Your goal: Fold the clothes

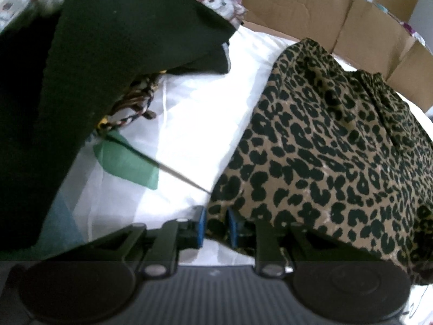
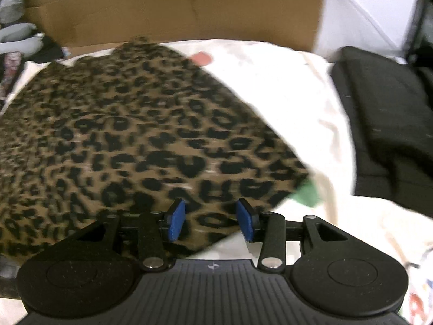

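Note:
A leopard-print garment (image 1: pixel 338 146) lies spread on a white sheet (image 1: pixel 189 124). In the left wrist view its near corner sits between the blue pads (image 1: pixel 201 224), and my left gripper (image 1: pixel 216 226) is shut on that corner. In the right wrist view the same leopard-print garment (image 2: pixel 130 124) fills the left and middle, blurred by motion. My right gripper (image 2: pixel 211 220) is open over its near edge, and the blue fingers (image 2: pixel 177 220) stand well apart with cloth showing between them.
A dark green garment (image 1: pixel 108 40) hangs at the upper left over braided cords (image 1: pixel 138 111). Cardboard box walls (image 1: pixel 324 8) rise behind the sheet. A black folded pile (image 2: pixel 387 119) lies at the right. Green patches (image 1: pixel 127 162) mark the sheet.

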